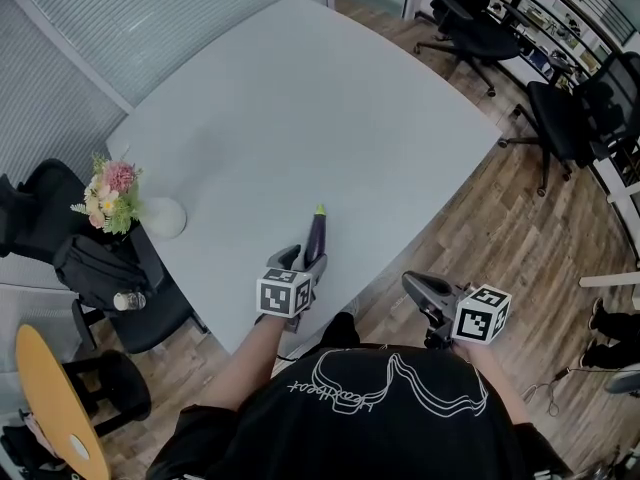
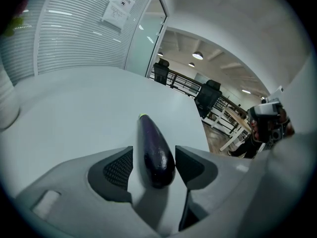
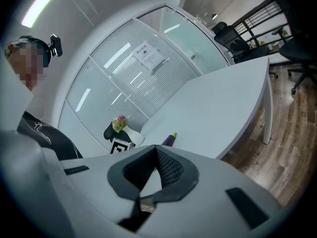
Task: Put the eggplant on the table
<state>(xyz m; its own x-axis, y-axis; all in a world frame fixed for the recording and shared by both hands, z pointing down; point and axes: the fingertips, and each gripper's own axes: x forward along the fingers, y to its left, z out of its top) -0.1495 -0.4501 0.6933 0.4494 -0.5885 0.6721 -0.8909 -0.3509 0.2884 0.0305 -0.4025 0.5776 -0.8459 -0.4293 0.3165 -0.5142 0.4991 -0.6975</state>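
Observation:
A dark purple eggplant [image 1: 316, 236] with a green stem tip lies on the white table [image 1: 300, 118] near its front edge, pointing away from me. My left gripper [image 1: 308, 258] is open around its near end. In the left gripper view the eggplant [image 2: 154, 150] sits between the pads, with a clear gap on the left and the right pad close to its skin. My right gripper [image 1: 415, 286] hangs off the table's edge over the wooden floor, shut and empty. In the right gripper view its pads [image 3: 168, 167] meet, and the eggplant [image 3: 169, 139] shows beyond them.
A white vase [image 1: 163, 217] with pink flowers [image 1: 110, 193] stands at the table's left edge. A black chair with a bag [image 1: 100, 268] is beside it. Black office chairs [image 1: 470, 18] stand on the wooden floor at the far right.

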